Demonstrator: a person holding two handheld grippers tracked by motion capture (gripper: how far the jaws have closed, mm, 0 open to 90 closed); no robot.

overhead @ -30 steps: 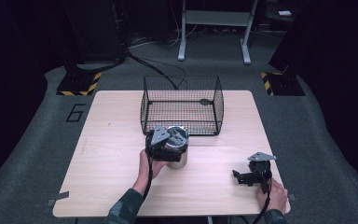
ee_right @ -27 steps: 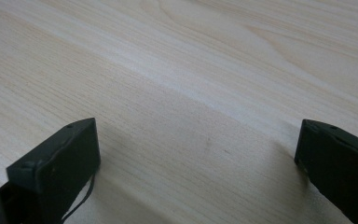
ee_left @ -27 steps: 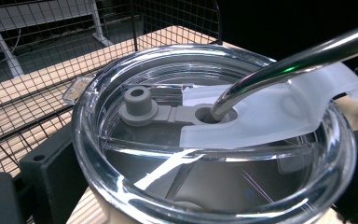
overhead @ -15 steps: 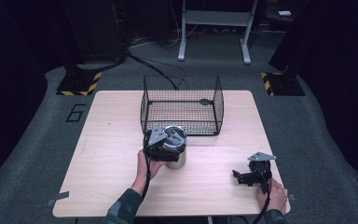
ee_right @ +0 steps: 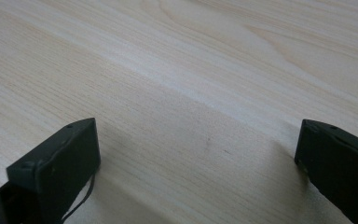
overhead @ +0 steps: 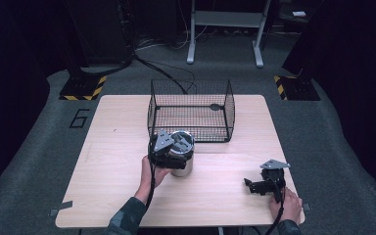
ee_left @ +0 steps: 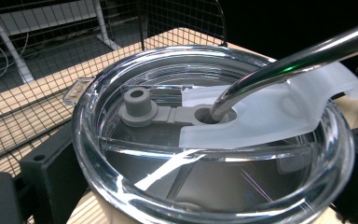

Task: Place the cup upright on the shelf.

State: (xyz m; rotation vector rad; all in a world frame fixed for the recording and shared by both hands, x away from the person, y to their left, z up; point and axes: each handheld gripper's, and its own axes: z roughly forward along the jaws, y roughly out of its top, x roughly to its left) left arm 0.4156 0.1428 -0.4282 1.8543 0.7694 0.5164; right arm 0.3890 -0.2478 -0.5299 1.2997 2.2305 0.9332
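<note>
Nothing had moved — my left gripper (overhead: 172,157) stayed clamped around the tumbler (overhead: 183,155); wire basket (overhead: 192,109) at twelve o'clock, right gripper (overhead: 254,186) spread, idle.

Dark lab: hazard-striped floor blocks (overhead: 83,88), trailing cables (overhead: 161,73).

Dim dark surroundings, the table (overhead: 103,161) evenly lit; glare streaks the clear lid (ee_left: 205,186), near edges blurred.

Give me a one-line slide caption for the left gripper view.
Left hand-held gripper straddling a clear-lidded tumbler with a metal straw, beside the wire basket.
</note>
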